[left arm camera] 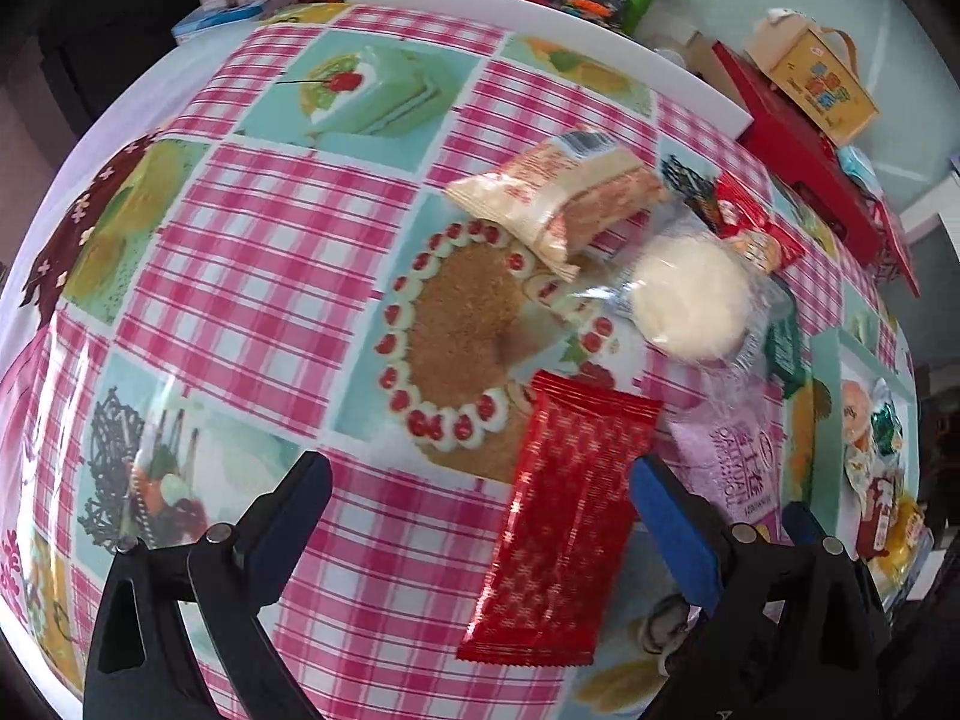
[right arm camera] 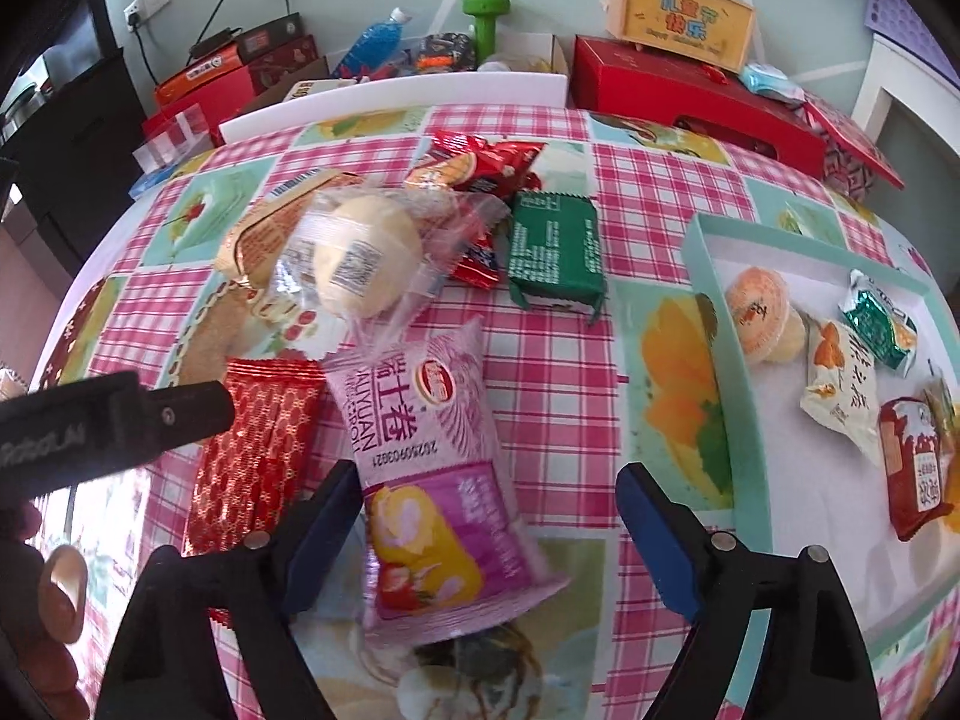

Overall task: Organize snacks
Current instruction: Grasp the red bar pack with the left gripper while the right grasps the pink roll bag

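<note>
We hold our right gripper [right arm camera: 480,516] spread wide over the pink plastic roll-cake packet [right arm camera: 432,474] on the bench [right arm camera: 558,372]. The packet lies between the blue pads; whether the left pad touches it we cannot tell, and the right pad stands well apart, so nothing is grasped. Its long axis runs from about eleven o'clock to five o'clock, printed end away from us. We likely straddle it to carry it to the pale teal-rimmed tray [right arm camera: 702,240] at three o'clock. Our left gripper [left arm camera: 480,516] hangs released across the red foil wafer packet [left arm camera: 558,522], whose long axis runs twelve to six.
</note>
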Action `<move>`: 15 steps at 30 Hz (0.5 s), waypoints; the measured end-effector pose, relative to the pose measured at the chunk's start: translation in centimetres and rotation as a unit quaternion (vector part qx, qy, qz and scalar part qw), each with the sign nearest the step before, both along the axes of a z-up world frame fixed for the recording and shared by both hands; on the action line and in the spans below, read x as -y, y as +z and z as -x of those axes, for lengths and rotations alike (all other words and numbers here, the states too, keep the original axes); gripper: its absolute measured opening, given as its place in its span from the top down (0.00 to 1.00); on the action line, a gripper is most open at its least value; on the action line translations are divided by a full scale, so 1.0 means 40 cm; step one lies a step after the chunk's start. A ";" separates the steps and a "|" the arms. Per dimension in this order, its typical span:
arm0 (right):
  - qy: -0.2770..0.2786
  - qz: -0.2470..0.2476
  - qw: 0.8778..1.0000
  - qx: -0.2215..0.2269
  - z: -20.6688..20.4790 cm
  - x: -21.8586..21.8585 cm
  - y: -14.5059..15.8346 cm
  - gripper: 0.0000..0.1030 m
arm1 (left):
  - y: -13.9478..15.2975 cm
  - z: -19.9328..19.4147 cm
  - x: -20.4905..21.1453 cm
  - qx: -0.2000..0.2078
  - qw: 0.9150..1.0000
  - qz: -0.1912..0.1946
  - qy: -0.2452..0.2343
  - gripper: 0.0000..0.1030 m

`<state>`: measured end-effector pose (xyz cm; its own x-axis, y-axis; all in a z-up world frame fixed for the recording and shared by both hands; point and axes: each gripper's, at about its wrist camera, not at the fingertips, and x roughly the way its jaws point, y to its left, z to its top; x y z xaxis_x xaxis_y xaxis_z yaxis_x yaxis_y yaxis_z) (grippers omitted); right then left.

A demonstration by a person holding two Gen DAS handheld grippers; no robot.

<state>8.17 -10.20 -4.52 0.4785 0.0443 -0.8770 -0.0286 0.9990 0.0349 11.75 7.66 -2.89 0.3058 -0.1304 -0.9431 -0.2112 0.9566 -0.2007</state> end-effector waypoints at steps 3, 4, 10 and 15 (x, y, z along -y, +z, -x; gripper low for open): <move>-0.003 -0.004 1.000 -0.001 -0.001 0.006 0.002 0.26 | -0.004 -0.002 0.035 -0.004 1.000 -0.002 -0.015 0.04; -0.003 -0.003 1.000 0.000 -0.001 0.007 0.002 0.27 | -0.007 -0.003 0.046 -0.007 1.000 0.000 -0.020 0.04; -0.002 -0.014 1.000 -0.001 -0.002 0.013 0.005 0.34 | -0.032 -0.005 0.085 -0.014 1.000 0.002 -0.026 0.04; -0.001 -0.014 1.000 -0.004 0.001 0.013 0.007 0.37 | -0.037 -0.002 0.086 -0.016 1.000 0.001 -0.026 0.04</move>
<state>8.14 -10.70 -4.25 0.4718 0.0689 -0.8790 -0.0270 0.9976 0.0637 11.83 4.23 -4.38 0.2688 -0.1470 -0.9519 -0.1678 0.9660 -0.1966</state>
